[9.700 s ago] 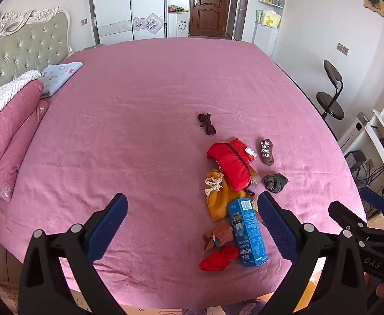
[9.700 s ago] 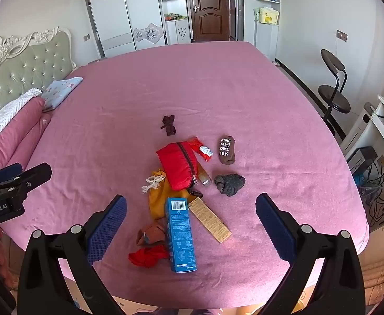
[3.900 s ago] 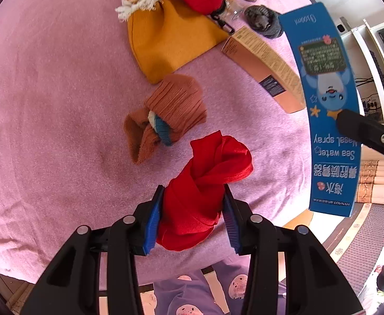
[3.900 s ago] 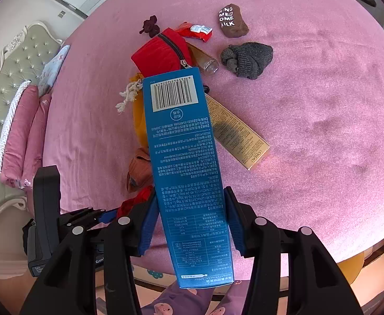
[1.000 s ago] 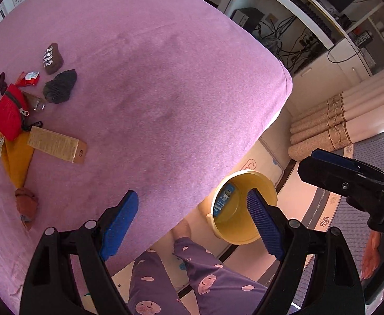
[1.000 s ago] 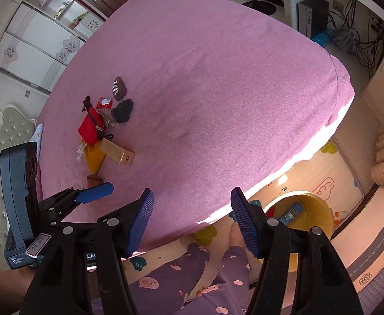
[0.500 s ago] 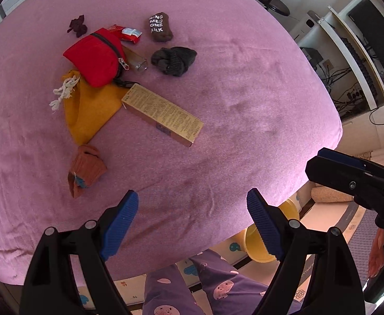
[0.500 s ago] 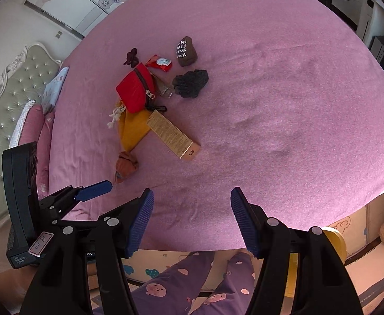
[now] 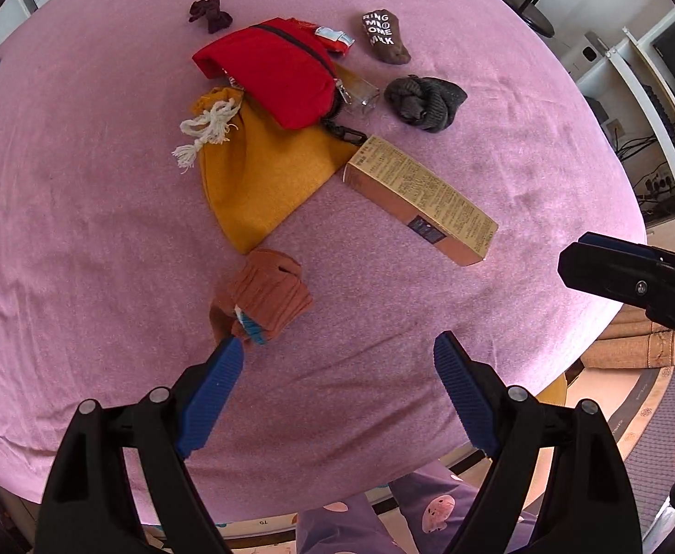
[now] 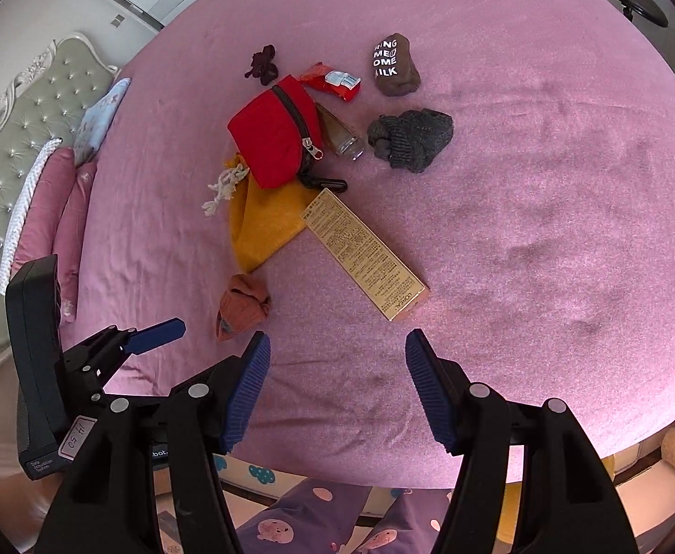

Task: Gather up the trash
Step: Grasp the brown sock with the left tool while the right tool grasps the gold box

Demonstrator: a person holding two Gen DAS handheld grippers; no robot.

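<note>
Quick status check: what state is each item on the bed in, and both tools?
Left tool: open, empty.
Right tool: open, empty.
Tan carton: closed, lying flat.
Red pouch: zipped, resting partly on the yellow bag.
Yellow bag: lying flat.
Grey sock: balled up.

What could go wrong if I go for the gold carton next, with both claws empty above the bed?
The gold carton has one end against the yellow pouch and the red bag's black clip, so a grab at that end may drag them along. The rust sock lies just beyond the left claw, easy to snag. The soft bedspread could bunch between the right claw pads.
</note>
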